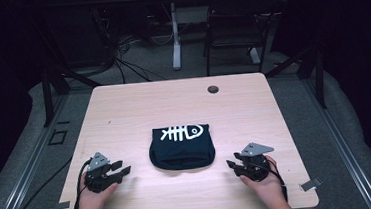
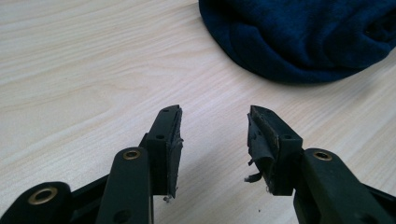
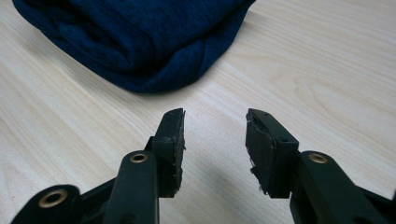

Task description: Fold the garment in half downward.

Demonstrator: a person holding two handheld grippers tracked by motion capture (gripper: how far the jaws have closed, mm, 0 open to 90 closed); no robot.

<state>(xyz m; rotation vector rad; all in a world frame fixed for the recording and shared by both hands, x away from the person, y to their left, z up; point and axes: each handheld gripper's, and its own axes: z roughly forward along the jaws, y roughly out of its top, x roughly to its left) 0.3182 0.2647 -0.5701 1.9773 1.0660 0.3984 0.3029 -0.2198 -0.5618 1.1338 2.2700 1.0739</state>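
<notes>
A folded dark navy garment (image 1: 182,147) with a white fish-skeleton print lies in the middle of the light wooden table (image 1: 123,109). My left gripper (image 1: 124,170) rests near the front left, a short way left of the garment, its jaws open and empty. In the left gripper view the left gripper (image 2: 215,121) hovers over bare wood with the garment (image 2: 303,37) ahead to the upper right. My right gripper (image 1: 231,164) sits at the front right, jaws open and empty. In the right gripper view the right gripper (image 3: 215,123) faces the garment (image 3: 135,42), which lies to the upper left.
A small round dark grommet (image 1: 213,89) is set into the table near its far edge. Beyond the table stand a black chair (image 1: 240,27), a white desk leg (image 1: 175,35) and loose cables on the floor. Metal rails run along both sides.
</notes>
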